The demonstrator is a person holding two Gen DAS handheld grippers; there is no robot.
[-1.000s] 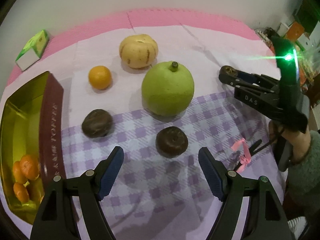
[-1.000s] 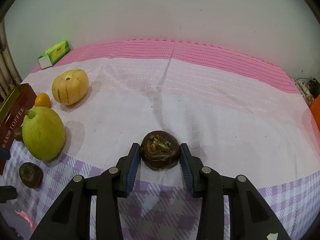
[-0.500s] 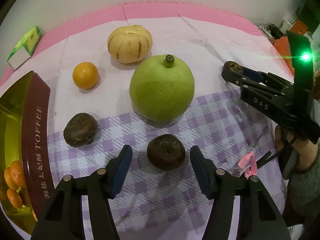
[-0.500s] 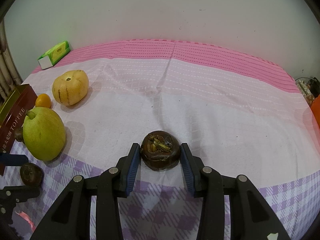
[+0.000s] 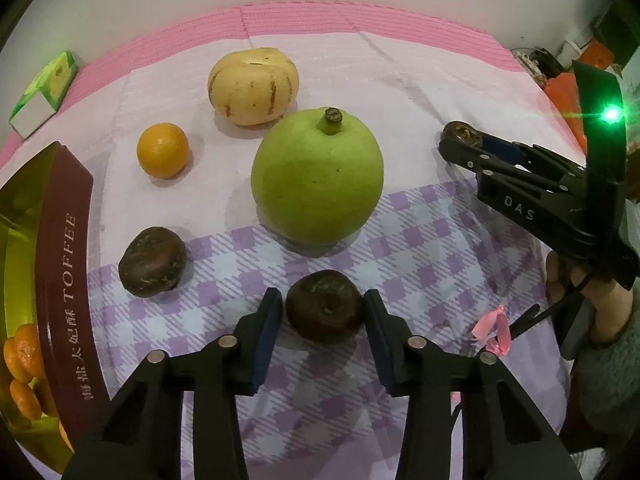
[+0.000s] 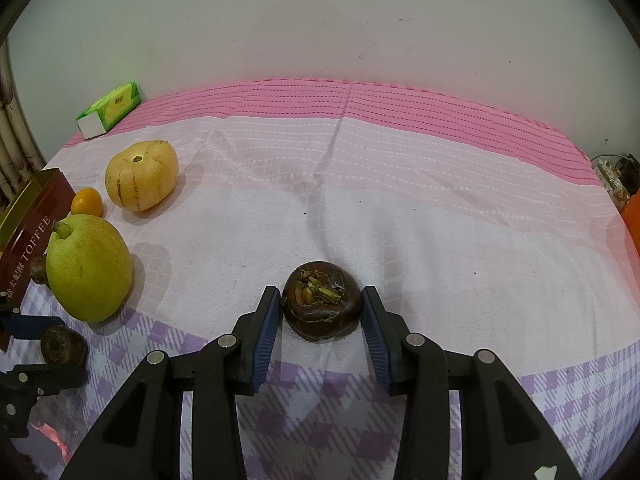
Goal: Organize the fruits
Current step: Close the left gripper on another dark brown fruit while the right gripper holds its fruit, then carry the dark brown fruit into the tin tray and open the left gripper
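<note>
My left gripper [image 5: 324, 308] has its blue pads on both sides of a dark brown round fruit [image 5: 325, 307] lying on the checked cloth; the pads touch or nearly touch it. My right gripper [image 6: 320, 300] is shut on a second dark brown fruit [image 6: 321, 300] resting on the white cloth; it also shows in the left wrist view [image 5: 460, 136]. A third dark fruit [image 5: 152, 260], a big green pear-like fruit [image 5: 316, 176], a small orange [image 5: 163, 150] and a yellow striped melon [image 5: 253, 86] lie beyond my left gripper.
An open TOFFEE tin [image 5: 56, 280] with several small oranges stands at the left edge. A green and white tissue pack [image 5: 42, 88] lies at the far left by the wall. A pink ribbon [image 5: 494, 330] lies at the right.
My left gripper has moved forward and closed in around the near dark fruit. The right gripper has stayed shut on its fruit without moving.
</note>
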